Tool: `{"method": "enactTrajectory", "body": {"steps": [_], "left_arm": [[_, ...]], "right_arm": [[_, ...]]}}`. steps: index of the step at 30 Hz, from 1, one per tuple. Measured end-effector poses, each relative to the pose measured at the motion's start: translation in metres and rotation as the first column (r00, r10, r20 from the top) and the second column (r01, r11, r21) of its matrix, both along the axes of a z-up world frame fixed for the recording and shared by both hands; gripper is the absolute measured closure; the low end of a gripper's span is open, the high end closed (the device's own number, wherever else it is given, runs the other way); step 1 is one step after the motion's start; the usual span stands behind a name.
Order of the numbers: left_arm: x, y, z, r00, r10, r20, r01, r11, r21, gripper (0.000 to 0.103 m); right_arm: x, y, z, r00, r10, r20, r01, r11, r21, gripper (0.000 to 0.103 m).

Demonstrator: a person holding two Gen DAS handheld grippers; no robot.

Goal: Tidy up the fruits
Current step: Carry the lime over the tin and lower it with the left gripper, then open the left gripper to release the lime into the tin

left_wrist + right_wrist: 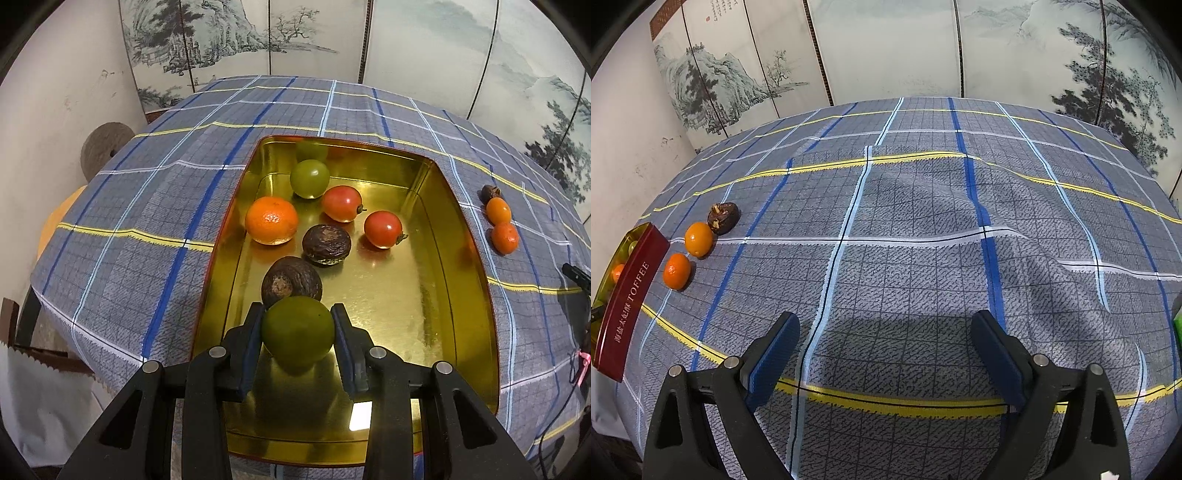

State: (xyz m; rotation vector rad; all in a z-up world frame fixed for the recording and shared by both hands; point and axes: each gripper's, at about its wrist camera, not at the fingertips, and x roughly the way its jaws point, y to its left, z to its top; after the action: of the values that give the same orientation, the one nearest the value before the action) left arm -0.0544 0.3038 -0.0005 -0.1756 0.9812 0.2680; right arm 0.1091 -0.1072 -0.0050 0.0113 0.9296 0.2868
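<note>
My left gripper (297,312) is shut on a dark green round fruit (297,331) and holds it over the near end of a gold tin tray (458,236). In the tray lie an orange mandarin (271,220), a light green fruit (309,178), two red tomatoes (341,203) (383,229) and two dark brown wrinkled fruits (326,244) (291,284). On the cloth right of the tray sit a small brown fruit (723,217), a kumquat (698,239) and a small mandarin (676,271). My right gripper (884,321) is open and empty above the cloth.
The table wears a blue-grey plaid cloth (908,229) with wrinkles. The tray's red outer wall (628,299) reads TOFFEE. Painted folding screens (236,33) stand behind the table. A brown round object (105,146) hangs at the left wall.
</note>
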Motion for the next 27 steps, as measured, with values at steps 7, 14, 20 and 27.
{"method": "enactTrajectory", "body": {"steps": [7,14,20,27], "left_arm": [[-0.0001,0.0024,-0.0026,1.0,0.007,-0.007,-0.006,1.0,0.002,0.065],[0.0006,0.0026,-0.0013,1.0,0.012,0.0,-0.012,1.0,0.016,0.065],[0.0016,0.0039,-0.0022,1.0,0.02,-0.009,-0.019,1.0,0.019,0.065],[0.0029,0.003,-0.0026,1.0,0.02,-0.015,-0.019,0.999,0.039,0.064]], "right_arm": [[-0.0002,0.0003,0.0,1.0,0.0,0.0,0.0,1.0,-0.001,0.01],[-0.0003,0.0004,-0.0004,1.0,0.001,0.0,-0.001,1.0,-0.005,0.01],[-0.0002,0.0015,-0.0012,1.0,0.003,-0.001,-0.003,1.0,-0.012,0.009],[-0.0005,0.0032,-0.0028,1.0,0.008,-0.002,-0.008,1.0,-0.028,0.007]]}}
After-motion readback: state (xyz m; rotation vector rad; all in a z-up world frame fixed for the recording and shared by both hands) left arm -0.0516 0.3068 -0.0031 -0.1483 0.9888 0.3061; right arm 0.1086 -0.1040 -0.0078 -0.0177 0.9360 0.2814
